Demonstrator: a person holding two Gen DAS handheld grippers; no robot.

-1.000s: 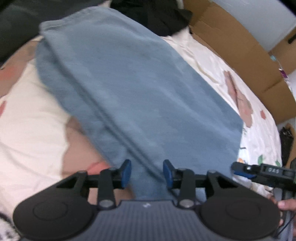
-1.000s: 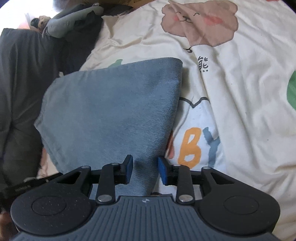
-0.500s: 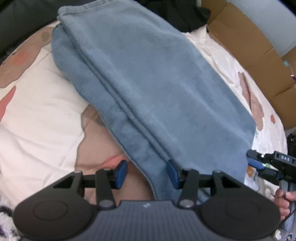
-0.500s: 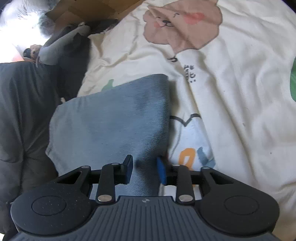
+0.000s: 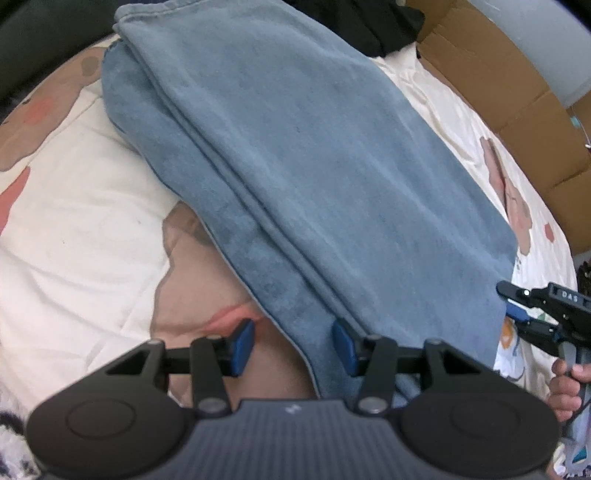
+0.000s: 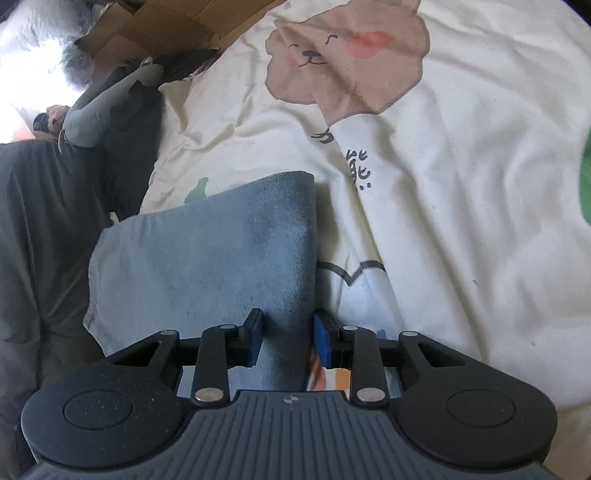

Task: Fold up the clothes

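Note:
Folded blue jeans [image 5: 314, 166] lie flat on a cream bear-print bedsheet [image 5: 74, 221]. My left gripper [image 5: 293, 347] stands open above their near long edge. Its right pad is over denim and its left pad is over the sheet. In the right wrist view the jeans' [image 6: 207, 258] corner end runs between the jaws of my right gripper [image 6: 288, 341]. That gripper is open, with a thin gap at the right pad. The left wrist view shows the right gripper [image 5: 511, 301] at the jeans' far right corner, held by a hand [image 5: 565, 384].
Brown cardboard [image 5: 498, 74] lines the far side of the bed, with dark clothes [image 5: 369, 22] heaped beside it. Dark grey fabric [image 6: 37, 240] and a grey sleeve [image 6: 103, 110] lie left of the jeans. Bedsheet [image 6: 461, 221] spreads to the right.
My left jaws have widened, and the jeans' edge now lies between them instead of full denim. My right gripper has come lower and closer to the jeans' corner and rolled a little.

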